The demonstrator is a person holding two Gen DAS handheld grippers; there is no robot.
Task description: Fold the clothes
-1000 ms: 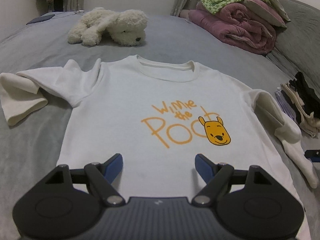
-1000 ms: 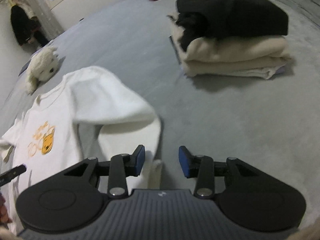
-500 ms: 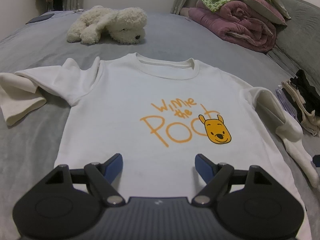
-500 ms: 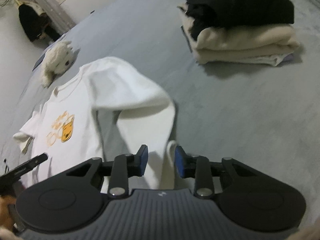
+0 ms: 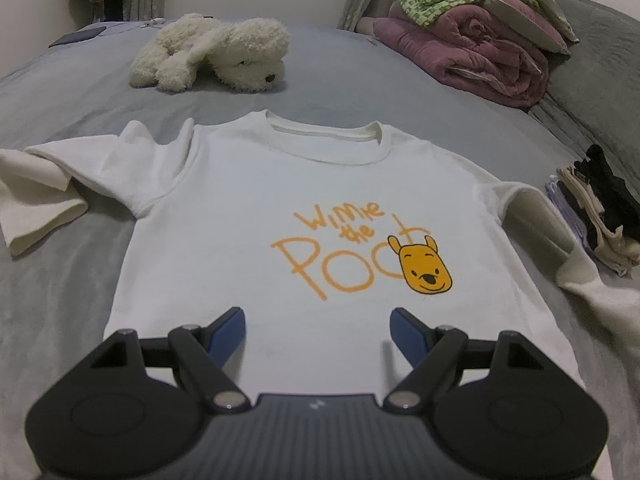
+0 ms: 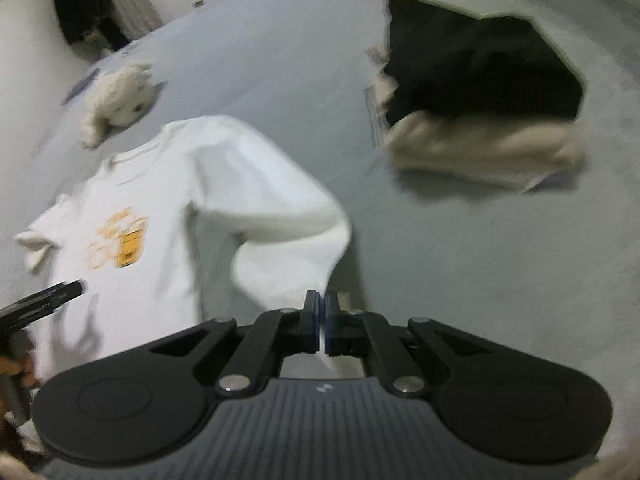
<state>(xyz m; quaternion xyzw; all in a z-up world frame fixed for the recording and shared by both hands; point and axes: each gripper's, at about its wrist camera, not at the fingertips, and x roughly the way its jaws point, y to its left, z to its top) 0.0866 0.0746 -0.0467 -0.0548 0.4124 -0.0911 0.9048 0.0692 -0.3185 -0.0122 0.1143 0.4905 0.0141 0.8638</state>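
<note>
On the grey bed (image 5: 328, 92), the white sweatshirt (image 5: 320, 200) is lying face up, print showing, its collar pointing away from me and its hem running under my left gripper (image 5: 318, 326). I am holding that gripper just above the lower body of the shirt with its jaws spread wide and nothing between them.

My right gripper (image 6: 321, 322) is sitting at the far end of the shirt's right sleeve (image 6: 280, 216), and its jaws are pressed nearly together with a thin white edge of the cuff pinched between them. The right view is blurring, so I am not judging how deep the bite goes. From the shoulder, the sleeve is arching up off the bed and bending down toward those jaws, so its long axis is running from the shirt's body out to my right hand. The other sleeve (image 5: 52, 184) is lying crumpled out past the left shoulder, well apart from either gripper.

The relation that matters, I judge, is this: the body of the shirt is lying to the left of the pinched cuff, so carrying the sleeve across means travelling leftward, toward the print. The right hand is the nearer one for that. A stack of folded clothes (image 6: 480, 120) is resting beyond, off to the right.
</note>
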